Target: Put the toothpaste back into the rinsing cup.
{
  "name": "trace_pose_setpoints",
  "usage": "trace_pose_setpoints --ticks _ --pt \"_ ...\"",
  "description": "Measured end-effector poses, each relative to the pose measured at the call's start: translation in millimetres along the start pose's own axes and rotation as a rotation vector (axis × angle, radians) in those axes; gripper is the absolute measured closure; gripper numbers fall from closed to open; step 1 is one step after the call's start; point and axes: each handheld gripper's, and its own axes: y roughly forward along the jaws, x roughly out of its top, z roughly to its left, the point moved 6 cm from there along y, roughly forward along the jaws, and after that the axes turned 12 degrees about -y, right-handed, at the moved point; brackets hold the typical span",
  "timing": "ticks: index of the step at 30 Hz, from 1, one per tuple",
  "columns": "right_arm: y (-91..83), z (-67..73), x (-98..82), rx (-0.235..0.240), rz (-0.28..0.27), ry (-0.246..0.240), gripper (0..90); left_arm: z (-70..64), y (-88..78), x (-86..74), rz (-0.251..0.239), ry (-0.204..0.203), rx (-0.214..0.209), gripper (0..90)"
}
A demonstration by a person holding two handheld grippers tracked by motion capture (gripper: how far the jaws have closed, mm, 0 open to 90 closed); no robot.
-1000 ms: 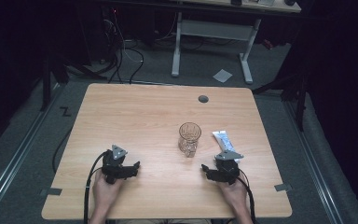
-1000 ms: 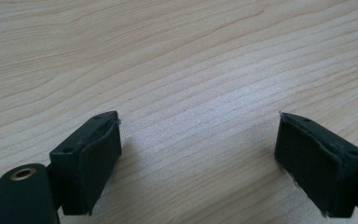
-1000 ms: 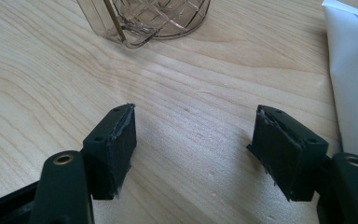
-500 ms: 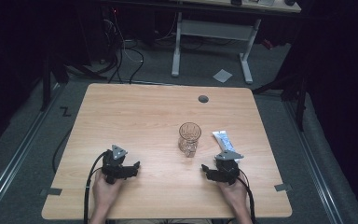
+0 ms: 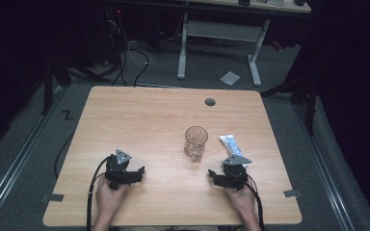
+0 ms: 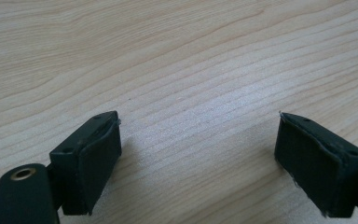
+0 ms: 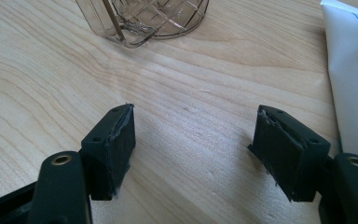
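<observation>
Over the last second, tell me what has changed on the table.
Nothing visibly changed. The left gripper and right gripper rest open on the table, holding nothing; the glass and the white tube lie where they were.

Light wooden rectangular table (image 5: 139, 120) with rounded corners, pale grain running across, small round dark grommet (image 5: 210, 101) near the far edge. Below and around, grey carpeted floor (image 5: 33, 144), with a metal rail (image 5: 14, 163) along the left. Beyond, white metal legs of a second desk (image 5: 217, 43), tangled black cables (image 5: 125, 57) at left, a white sheet of paper (image 5: 230, 77) lying flat. Dark surroundings, light falling mainly on the tabletop.
</observation>
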Motion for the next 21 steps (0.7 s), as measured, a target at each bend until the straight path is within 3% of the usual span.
trace_pose_setpoints --ticks 21 --pt "-4.5 0.3 -1.2 -0.018 -0.007 0.001 38.1 0.1 -0.1 0.1 0.001 0.001 0.000 14.8"
